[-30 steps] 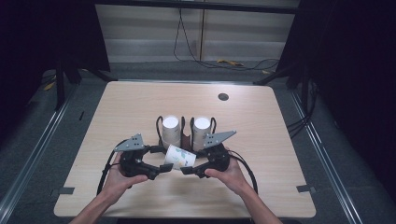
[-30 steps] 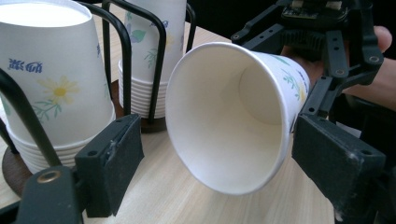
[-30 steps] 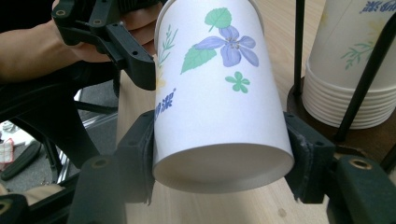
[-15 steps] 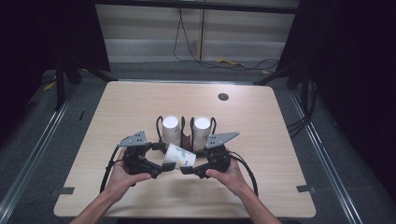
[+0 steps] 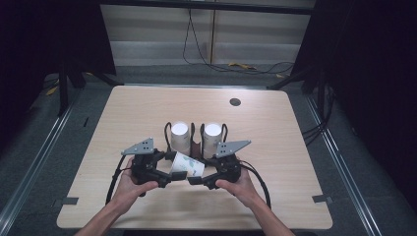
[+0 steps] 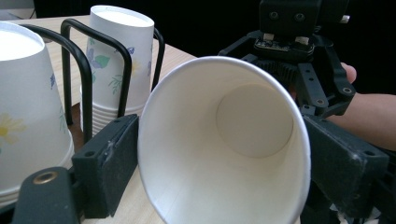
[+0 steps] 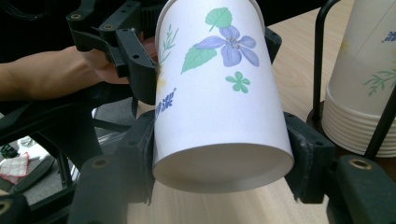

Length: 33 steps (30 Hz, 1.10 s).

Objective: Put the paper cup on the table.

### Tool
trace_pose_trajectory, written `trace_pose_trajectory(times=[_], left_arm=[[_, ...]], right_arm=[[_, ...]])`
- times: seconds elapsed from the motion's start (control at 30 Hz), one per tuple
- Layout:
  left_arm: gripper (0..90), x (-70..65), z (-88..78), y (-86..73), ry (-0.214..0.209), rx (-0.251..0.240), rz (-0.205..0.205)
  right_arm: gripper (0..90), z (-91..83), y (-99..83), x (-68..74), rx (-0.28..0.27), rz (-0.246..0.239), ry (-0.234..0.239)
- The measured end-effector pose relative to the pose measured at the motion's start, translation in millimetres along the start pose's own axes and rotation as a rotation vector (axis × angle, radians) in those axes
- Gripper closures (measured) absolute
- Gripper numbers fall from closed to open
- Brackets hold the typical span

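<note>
From above, a person holds a paper cup [image 5: 187,165] lying sideways between the left gripper [image 5: 164,173] and the right gripper [image 5: 195,180], just in front of two cup stacks [image 5: 180,137] standing in black wire holders on the table [image 5: 275,147].

Along the left gripper's jaws, which have just been closing, the cup's open mouth [image 6: 224,140] sits between the pads; whether they press it I cannot tell.

Along the right gripper's jaws, both pads clamp the cup's base end [image 7: 219,112], flower print up, a stack [image 7: 364,93] just to its right.
</note>
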<state>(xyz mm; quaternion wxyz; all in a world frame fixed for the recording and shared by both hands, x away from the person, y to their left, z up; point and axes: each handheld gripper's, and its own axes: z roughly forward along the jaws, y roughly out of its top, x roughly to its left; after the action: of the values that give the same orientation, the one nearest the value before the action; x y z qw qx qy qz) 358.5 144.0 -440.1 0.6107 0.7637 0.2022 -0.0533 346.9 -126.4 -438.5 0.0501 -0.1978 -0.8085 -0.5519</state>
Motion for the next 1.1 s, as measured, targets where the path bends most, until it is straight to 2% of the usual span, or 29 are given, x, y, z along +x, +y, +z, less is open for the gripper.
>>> trace_pose_trajectory(times=[0.1, 0.33, 0.47, 0.53, 0.67, 0.9, 1.1], left_arm=[[15.2, 1.5, 1.2, -0.4, -0.021, 0.009, -0.018], [14.9, 1.5, 2.6, -1.2, -0.038, 0.000, -0.028], [9.8, 1.7, 1.8, -0.6, -0.034, 0.002, -0.023], [15.8, 2.1, 1.1, -0.9, -0.053, 0.003, -0.021], [17.1, 2.2, 0.6, -1.3, -0.057, 0.006, -0.012], [20.5, 3.5, -2.1, -0.3, -0.079, -0.003, -0.020], [24.6, 3.4, -3.3, 0.7, -0.091, -0.010, -0.014]], right_arm=[[37.4, 1.3, -0.1, 0.3, 0.004, -0.005, 0.004], [37.0, 2.9, 0.7, 2.0, 0.000, -0.018, 0.006], [37.0, 3.4, 2.3, 4.7, -0.001, -0.029, 0.006], [37.1, 3.5, 2.6, 4.8, 0.000, -0.034, 0.000], [37.1, 3.7, 1.6, 3.9, 0.003, -0.032, 0.005], [35.4, 2.8, 2.1, 3.3, 0.009, -0.037, 0.017], [31.9, 4.5, 1.1, 2.5, 0.030, -0.033, 0.009]])
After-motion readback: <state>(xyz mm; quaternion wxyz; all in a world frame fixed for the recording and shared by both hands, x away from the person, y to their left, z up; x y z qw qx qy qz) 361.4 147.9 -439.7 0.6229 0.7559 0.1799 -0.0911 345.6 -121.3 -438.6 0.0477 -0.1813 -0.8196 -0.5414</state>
